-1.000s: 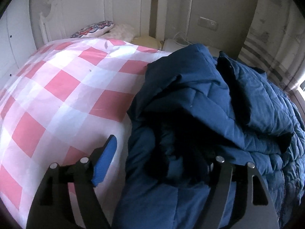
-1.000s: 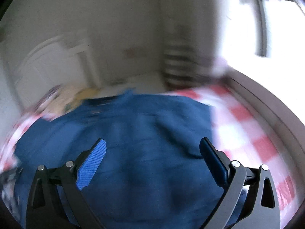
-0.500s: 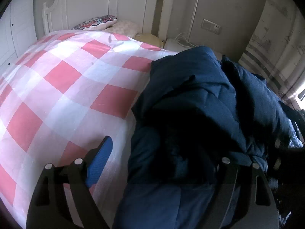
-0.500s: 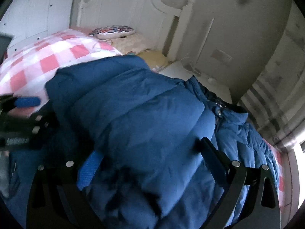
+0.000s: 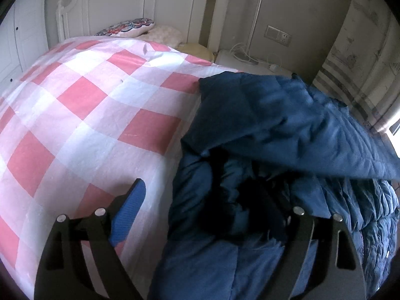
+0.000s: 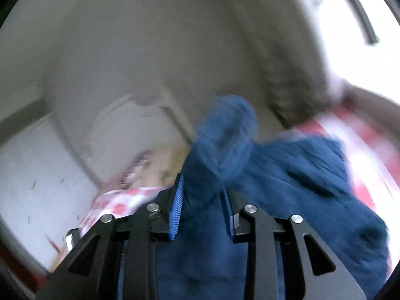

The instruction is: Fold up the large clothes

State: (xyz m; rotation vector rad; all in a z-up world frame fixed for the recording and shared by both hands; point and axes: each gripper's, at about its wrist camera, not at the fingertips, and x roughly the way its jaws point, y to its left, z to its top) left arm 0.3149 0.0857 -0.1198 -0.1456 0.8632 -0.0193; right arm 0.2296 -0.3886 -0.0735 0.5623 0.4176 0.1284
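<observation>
A large navy quilted jacket (image 5: 287, 135) lies bunched on the right half of the bed, one flap folded over on top. My left gripper (image 5: 215, 212) is open, low over the jacket's near left edge; its left pad (image 5: 130, 210) is over the bedspread and its right finger is buried in the dark folds. In the blurred right wrist view, my right gripper (image 6: 202, 207) is shut on a bunch of the jacket (image 6: 225, 145) and holds it lifted, with cloth standing up between the blue pads.
The bed has a pink-and-white checked bedspread (image 5: 82, 115) and a white headboard (image 5: 130, 2). Pillows (image 5: 140, 28) lie at the head. A white nightstand (image 5: 250, 62) with cables stands beside the bed, with a wall socket (image 5: 278, 35) above and a striped curtain (image 5: 350, 75) at right.
My right gripper went from open over the jacket to shut on a bunch of it, and swung upward fast. The jacket's top flap has shifted. My left gripper stayed open and drew back slightly.
</observation>
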